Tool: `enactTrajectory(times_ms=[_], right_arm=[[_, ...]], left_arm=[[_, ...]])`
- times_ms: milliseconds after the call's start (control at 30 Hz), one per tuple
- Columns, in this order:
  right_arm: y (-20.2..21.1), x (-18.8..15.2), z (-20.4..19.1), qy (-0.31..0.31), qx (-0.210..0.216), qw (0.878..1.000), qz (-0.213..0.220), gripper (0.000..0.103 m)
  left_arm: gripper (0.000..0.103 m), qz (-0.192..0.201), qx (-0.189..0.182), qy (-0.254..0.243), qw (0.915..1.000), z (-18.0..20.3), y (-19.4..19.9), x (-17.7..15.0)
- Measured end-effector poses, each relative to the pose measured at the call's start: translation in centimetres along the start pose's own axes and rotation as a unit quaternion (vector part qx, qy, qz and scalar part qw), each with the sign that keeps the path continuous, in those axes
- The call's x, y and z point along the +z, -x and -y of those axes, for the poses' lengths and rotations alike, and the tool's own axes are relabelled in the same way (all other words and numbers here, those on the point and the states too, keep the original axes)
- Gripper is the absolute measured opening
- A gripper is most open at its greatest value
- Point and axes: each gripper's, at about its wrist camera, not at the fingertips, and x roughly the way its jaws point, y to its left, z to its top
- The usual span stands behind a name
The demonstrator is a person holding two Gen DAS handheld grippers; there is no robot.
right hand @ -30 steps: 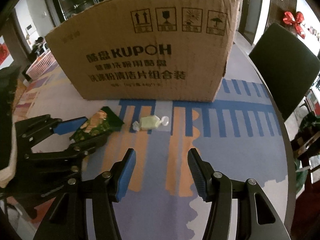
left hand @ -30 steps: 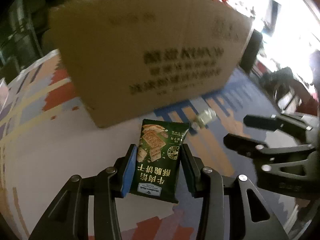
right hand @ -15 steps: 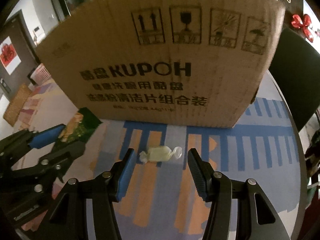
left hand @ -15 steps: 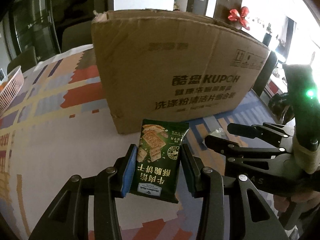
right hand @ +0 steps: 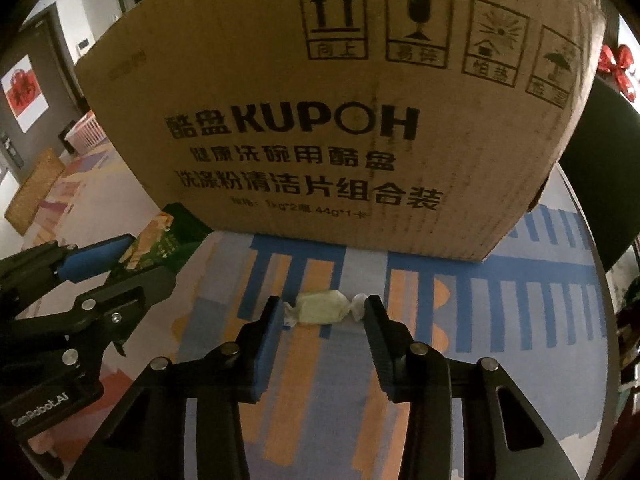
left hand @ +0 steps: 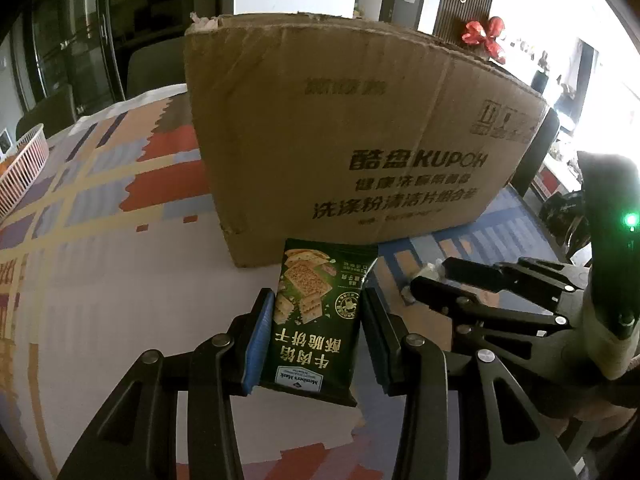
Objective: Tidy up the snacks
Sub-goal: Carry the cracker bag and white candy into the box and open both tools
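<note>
Candy [right hand: 322, 307] in a pale twisted wrapper lies on the patterned tablecloth [right hand: 320, 380] between my right gripper [right hand: 322, 312] fingertips; the jaws are closing, its twisted ends right at both pads. My left gripper [left hand: 316, 320] is clamped on the green cracker packet [left hand: 316, 320] (upright, edges pressed by both pads). Just beyond both sets of fingers stands the cardboard box [right hand: 320, 120], leaving a narrow strip of cloth ahead and open cloth to the right of my right fingers.

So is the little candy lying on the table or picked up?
Lying on the table. The candy rests on the patterned tablecloth, between the right gripper, whose jaws are closing on its twisted ends.
</note>
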Motion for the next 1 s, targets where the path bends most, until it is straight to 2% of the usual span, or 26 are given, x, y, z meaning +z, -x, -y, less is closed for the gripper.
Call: enactTrajectory(times_ms=[33, 133, 433, 633, 1000], right_arm=[[0.1, -0.1, 0.2, -0.003, 0.003, 1.0, 0.001, 0.034], [0.7, -0.7, 1.7, -0.008, 0.011, 1.0, 0.002, 0.034], [3.5, -2.0, 2.4, -0.007, 0.013, 1.0, 0.021, 0.034], [7.6, -2.3, 3.0, -0.01, 0.016, 0.998, 0.055, 0.034], [14.1, -0.7, 2.9, -0.007, 0.023, 0.991, 0.131, 0.034]], left_arm=[[0.043, 0.001, -0.001, 0.0, 1.0, 0.1, 0.1, 0.0], [0.043, 0.004, 0.0, -0.003, 1.0, 0.4, 0.4, 0.0], [0.043, 0.021, 0.003, 0.0, 0.9998, 1.1, 2.6, 0.0], [0.043, 0.046, 0.0, 0.003, 0.9989, 1.9, 5.0, 0.4], [0.043, 0.112, -0.003, -0.002, 0.9937, 3.1, 10.4, 2.4]])
